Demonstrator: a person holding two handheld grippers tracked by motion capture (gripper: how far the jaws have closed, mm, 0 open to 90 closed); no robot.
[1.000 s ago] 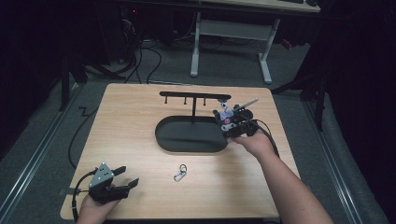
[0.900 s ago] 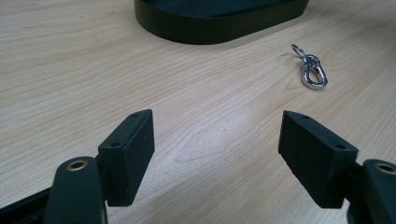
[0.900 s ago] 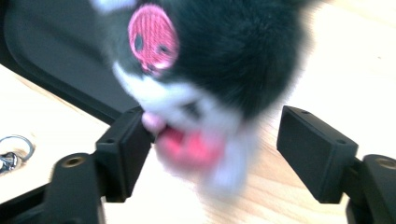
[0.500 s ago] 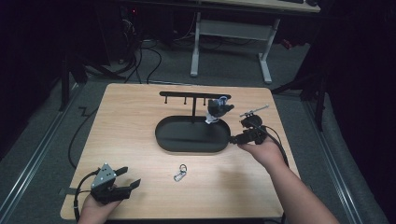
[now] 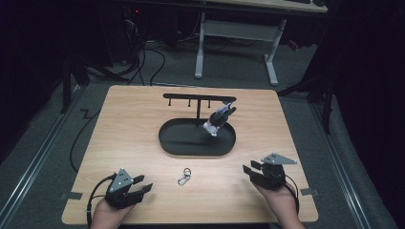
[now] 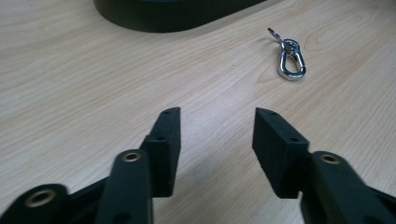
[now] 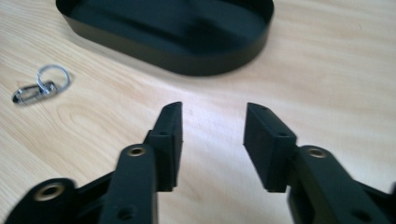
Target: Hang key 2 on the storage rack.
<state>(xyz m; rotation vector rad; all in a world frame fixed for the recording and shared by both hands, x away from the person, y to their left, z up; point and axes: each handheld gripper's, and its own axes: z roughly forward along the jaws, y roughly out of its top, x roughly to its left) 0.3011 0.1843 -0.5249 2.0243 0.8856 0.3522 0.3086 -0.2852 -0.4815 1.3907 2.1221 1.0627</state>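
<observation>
Both tongs, left (image 5: 138,186) and right (image 5: 249,170), gape empty at the wooden surface's (image 5: 119,124) near corners, flanking a silver carabiner clip (image 5: 184,176).

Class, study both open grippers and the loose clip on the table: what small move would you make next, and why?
Probably ease the left gripper forward toward the metal clip and straddle it. Its jaws stand open and empty, the clip lies flat on the bare table ahead of them, nearer to this gripper than to the right gripper, and one keychain already hangs from the rack.
</observation>
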